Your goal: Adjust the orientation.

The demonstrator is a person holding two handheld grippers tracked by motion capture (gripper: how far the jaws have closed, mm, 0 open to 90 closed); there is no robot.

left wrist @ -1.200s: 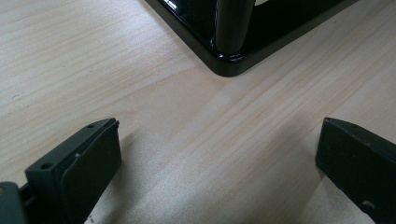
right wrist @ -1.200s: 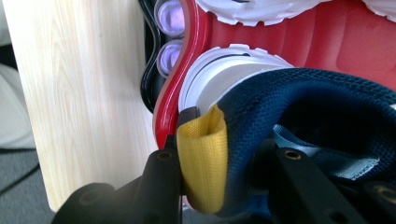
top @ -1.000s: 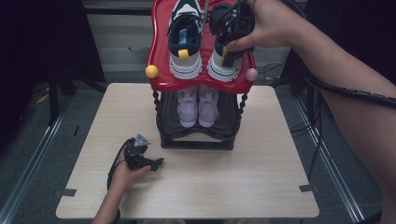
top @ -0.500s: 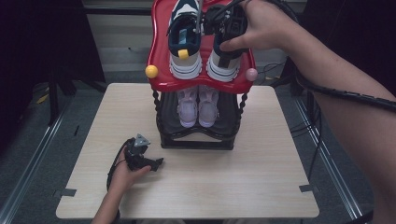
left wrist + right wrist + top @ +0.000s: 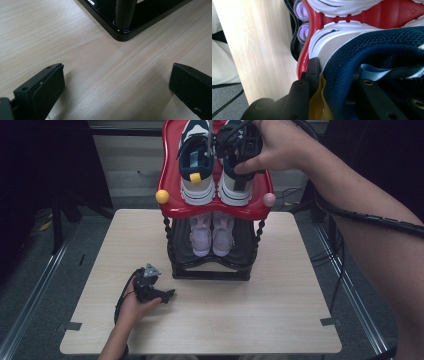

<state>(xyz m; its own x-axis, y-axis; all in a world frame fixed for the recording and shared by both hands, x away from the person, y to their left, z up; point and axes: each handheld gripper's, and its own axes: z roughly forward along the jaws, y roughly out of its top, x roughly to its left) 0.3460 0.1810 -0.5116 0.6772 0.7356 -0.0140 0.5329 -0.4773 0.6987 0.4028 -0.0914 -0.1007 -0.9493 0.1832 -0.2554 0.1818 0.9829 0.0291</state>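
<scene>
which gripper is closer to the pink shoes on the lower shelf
Left. The left gripper rests on the table just front-left of the rack, level with the pink shoes. The right gripper is up on the red top shelf, at a navy sneaker.

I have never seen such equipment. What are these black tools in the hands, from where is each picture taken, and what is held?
A person holds a two-jaw gripper in each hand. The high view looks down on the table. On it stands a shoe rack: pink shoes below, navy-and-white sneakers on the red top shelf. The other pictures come from cameras on the grippers. The left gripper rests open on the wood near the rack's black base. The right gripper is closed on the collar of the right sneaker.
</scene>
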